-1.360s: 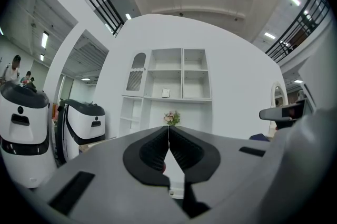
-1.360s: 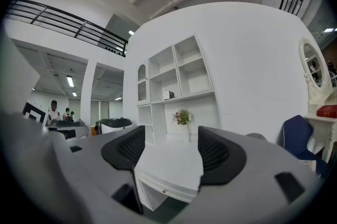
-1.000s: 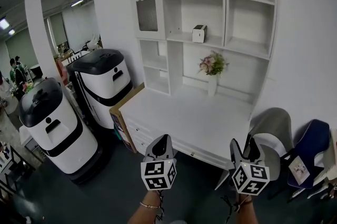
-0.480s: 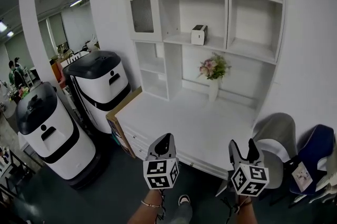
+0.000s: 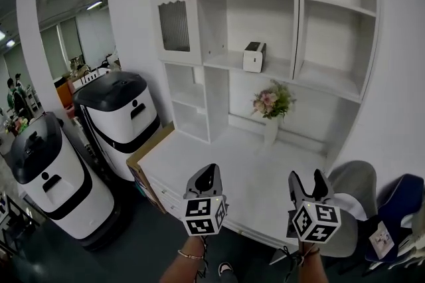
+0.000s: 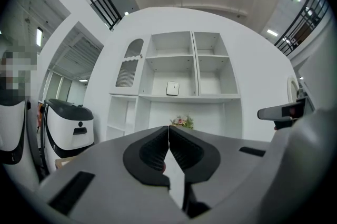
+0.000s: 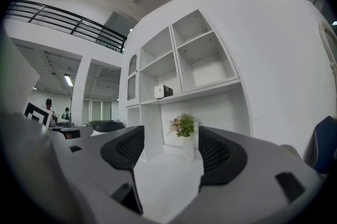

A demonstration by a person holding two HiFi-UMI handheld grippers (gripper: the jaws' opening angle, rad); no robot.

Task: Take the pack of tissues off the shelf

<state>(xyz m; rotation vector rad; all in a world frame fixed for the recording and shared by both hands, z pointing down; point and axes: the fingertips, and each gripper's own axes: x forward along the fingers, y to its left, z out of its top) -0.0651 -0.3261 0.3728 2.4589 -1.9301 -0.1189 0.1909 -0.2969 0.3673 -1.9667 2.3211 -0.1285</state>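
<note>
Left gripper: your jaws here are closed tight, tip to tip, with nothing in them.
Right gripper: your jaws here are wide apart and empty.
Where the pack is: the pack sits on the middle shelf of the white unit, near the front edge, with nothing next to it.
Way to the pack: it is ahead of both your jaws and well above them. You must go up and forward.
Left or right: in the left gripper view the pack is right above the line where the jaws meet. In the right gripper view it is up and off to the left.
Which hand is nearer: both look about as far away, but I think the right one is more ready, since it is open.
How the pack points: it stands up, white face toward you, dark side on its right.
Long side: it looks a little taller than wide, but it is too small to be sure.
In between: the flowers stand on the surface below the shelf, so come in above them.
</note>
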